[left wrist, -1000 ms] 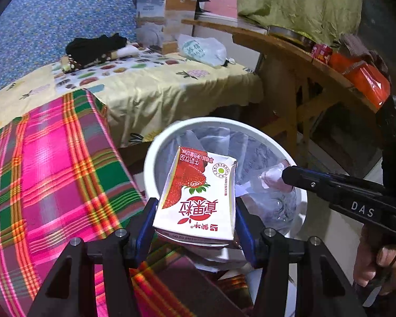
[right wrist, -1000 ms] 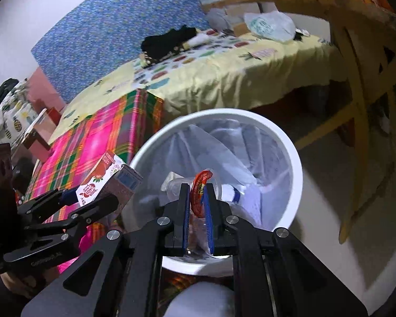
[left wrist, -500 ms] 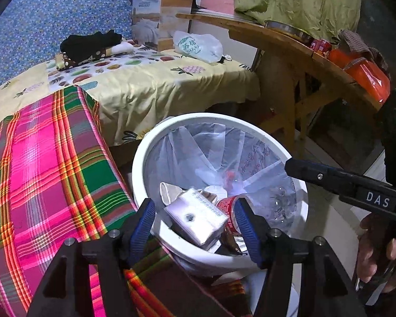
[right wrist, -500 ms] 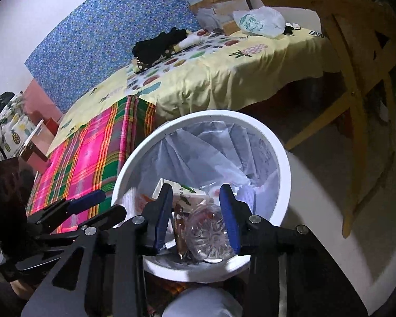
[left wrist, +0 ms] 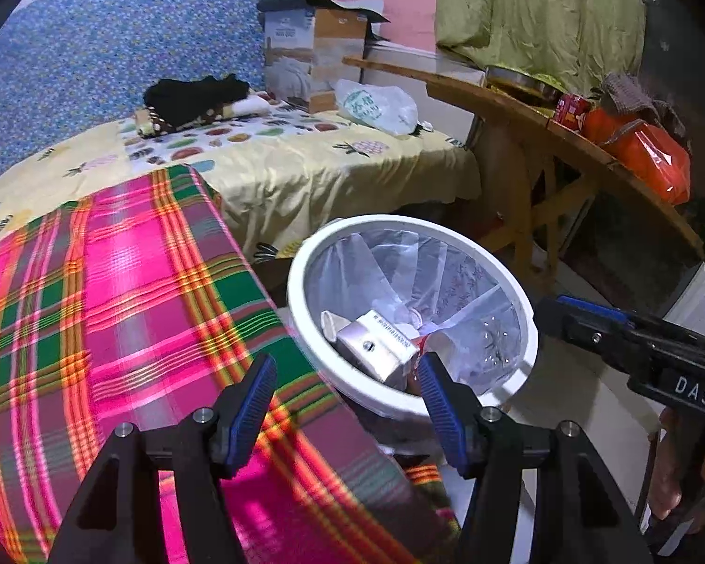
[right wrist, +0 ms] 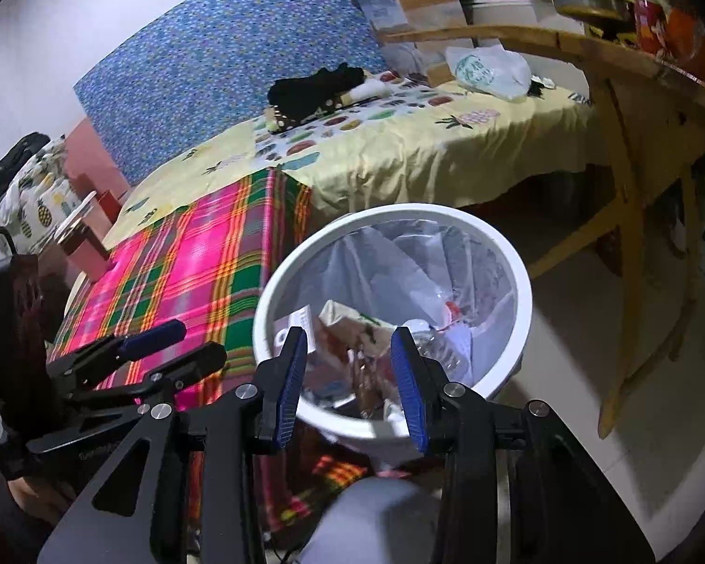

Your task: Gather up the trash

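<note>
My left gripper (left wrist: 348,402) has its blue-padded jaws spread wide with nothing between them; they have just been opening. Below them lies the pink, green and orange plaid cloth (left wrist: 117,310), with the near rim of the round white plastic bin (left wrist: 301,329) just past the right pad. My right gripper (right wrist: 348,378) has its jaws parted too, also just opened, and nothing is pinched; it hangs over the near edge of the same bin.

The trash is inside the bin, which is lined with a clear plastic bag (right wrist: 399,263). From the left wrist view I see a silvery-bottomed drink carton (left wrist: 376,345) lying tilted among the rubbish, with a red wrapper edge beside it. From the right wrist view I see crumpled paper packaging (right wrist: 348,324) and a clear plastic bottle (right wrist: 439,350) next to it, all touching in a heap.

The bin stands on the floor just beside the bed, against the plaid cloth. Further back the bed is covered by a pale yellow fruit-print sheet (left wrist: 305,164), with a black bundle of clothing (left wrist: 192,94) and a white plastic bag (left wrist: 376,105) on it, and a cardboard box (left wrist: 315,51) behind. To the right stands a wooden table (left wrist: 517,108) carrying an orange bag (left wrist: 644,155). A blue patterned panel (left wrist: 117,37) backs the bed.
</note>
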